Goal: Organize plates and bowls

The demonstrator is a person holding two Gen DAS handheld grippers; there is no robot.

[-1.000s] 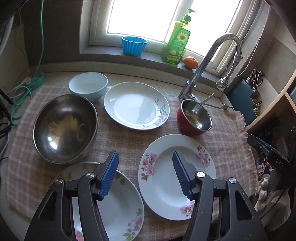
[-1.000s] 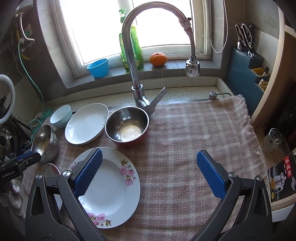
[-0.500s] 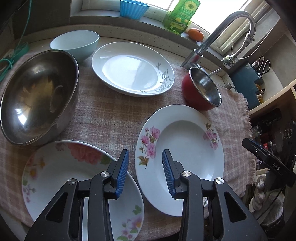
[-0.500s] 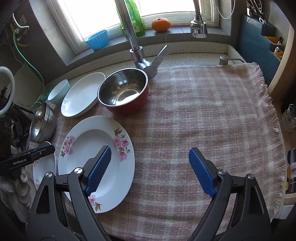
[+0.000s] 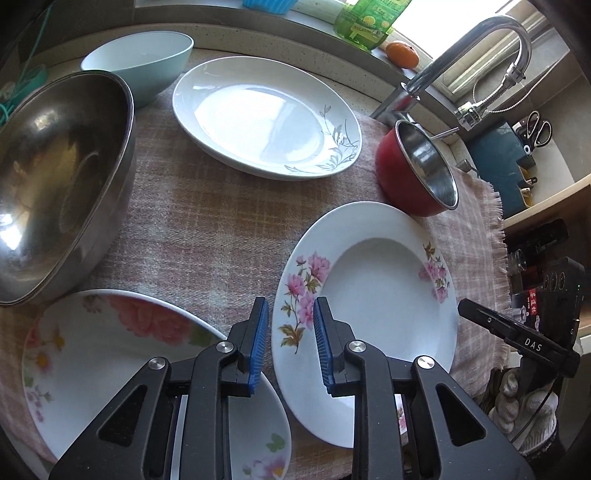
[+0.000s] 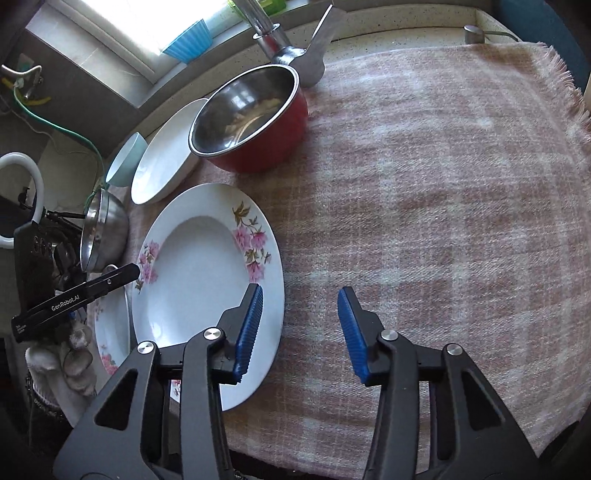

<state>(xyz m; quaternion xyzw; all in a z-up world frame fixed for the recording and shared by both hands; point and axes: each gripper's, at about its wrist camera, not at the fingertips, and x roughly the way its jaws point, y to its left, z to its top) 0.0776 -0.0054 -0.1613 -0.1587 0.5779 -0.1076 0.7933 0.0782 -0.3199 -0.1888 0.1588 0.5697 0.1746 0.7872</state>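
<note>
A deep white plate with pink flowers (image 5: 380,295) (image 6: 199,280) lies on the checked cloth. My left gripper (image 5: 290,332) is open a small way and straddles this plate's left rim, one finger on each side. My right gripper (image 6: 299,325) is open wider and straddles the same plate's right rim, its left finger (image 6: 249,328) over the plate. A second flowered plate (image 5: 110,354) lies left of it. A white plate with a grey leaf (image 5: 266,114), a pale blue bowl (image 5: 144,62), a large steel bowl (image 5: 55,177) and a red steel-lined bowl (image 5: 417,173) (image 6: 251,118) stand behind.
The checked cloth (image 6: 443,184) covers the counter to its fringed right edge. A steel tap (image 5: 461,55) rises behind the red bowl. A green soap bottle (image 5: 369,22), an orange (image 5: 402,53) and a blue cup (image 6: 188,42) stand on the window sill.
Both grippers moved down and forward toward the pink-flowered plate. The left jaws narrowed from wide open to a small gap at its left rim. The right jaws narrowed too.
</note>
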